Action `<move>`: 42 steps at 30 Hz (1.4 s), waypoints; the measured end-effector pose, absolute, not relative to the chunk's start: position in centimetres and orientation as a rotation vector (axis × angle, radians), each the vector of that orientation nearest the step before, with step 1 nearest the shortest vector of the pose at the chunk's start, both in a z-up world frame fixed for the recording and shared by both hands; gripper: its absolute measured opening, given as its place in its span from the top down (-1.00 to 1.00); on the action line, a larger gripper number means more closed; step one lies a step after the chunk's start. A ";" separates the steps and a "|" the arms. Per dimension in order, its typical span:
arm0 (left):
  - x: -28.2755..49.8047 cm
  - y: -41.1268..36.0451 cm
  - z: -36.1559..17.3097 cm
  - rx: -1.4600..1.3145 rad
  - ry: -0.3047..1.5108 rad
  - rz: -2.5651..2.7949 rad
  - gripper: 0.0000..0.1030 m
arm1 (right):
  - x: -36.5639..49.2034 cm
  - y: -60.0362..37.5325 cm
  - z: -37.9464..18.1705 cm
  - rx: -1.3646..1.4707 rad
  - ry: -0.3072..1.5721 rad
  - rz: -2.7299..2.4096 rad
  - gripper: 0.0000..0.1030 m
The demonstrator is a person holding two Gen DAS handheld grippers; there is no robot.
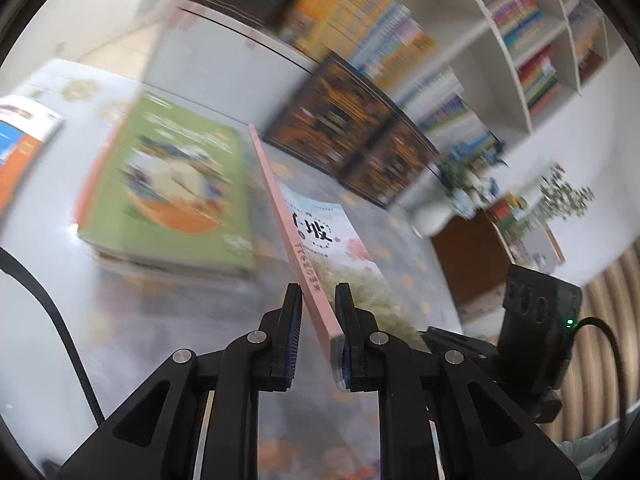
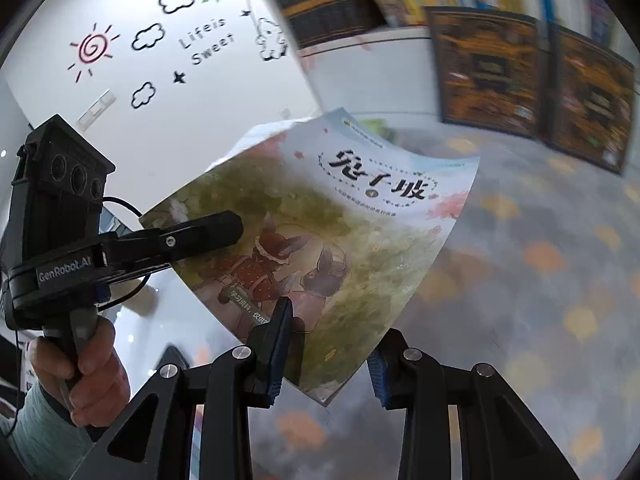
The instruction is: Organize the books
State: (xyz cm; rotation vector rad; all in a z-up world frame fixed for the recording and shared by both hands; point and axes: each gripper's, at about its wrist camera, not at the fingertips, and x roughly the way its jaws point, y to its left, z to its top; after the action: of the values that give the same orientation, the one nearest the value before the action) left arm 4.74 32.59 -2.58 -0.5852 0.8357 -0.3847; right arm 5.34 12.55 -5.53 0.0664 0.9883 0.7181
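Where my fingers are: the left gripper (image 1: 316, 312) is pinched on the pink spine edge of the book (image 2: 340, 220). The right gripper (image 2: 330, 330) has the book's lower corner between its fingers, one pad on the cover and the other at the edge. It looks like a pinch, though I can't be certain the far pad presses.
Why two grips: I judge the book is thin and floppy. The cover bows between the two holds, so a grip at each side keeps it from drooping.
Book's place: up in the air, tilted, cover towards the right camera, clear of the table (image 2: 540, 280).
Hand: a hand (image 2: 80, 364) in a pale sleeve (image 2: 36, 428) is wrapped round the left handle.
Surface: grey and glossy, dotted with orange flower shapes, badly smeared in both views.
Also on it: a green book (image 1: 172, 184) lies flat on a low stack to the left, and an orange and blue book (image 1: 20, 144) lies further left.
Back of table: dark boxed sets (image 2: 484, 68) stand upright side by side.
Room: white shelves (image 1: 520, 40) packed with bright spines, potted plants (image 1: 468, 176), and a wall sticker of a sun (image 2: 92, 46) among clouds.
Likely aim: my guess is the stack or the shelves.
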 end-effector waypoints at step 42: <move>5.8 35.6 -4.3 -0.378 0.928 -0.056 0.52 | 10.7 8.5 -7.6 0.349 1.081 0.572 -0.31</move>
State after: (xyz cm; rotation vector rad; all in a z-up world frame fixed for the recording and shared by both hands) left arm 5.82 35.64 -4.32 -0.3784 0.9277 -0.0559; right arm 10.72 8.53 -7.58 0.3494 1.0810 0.5718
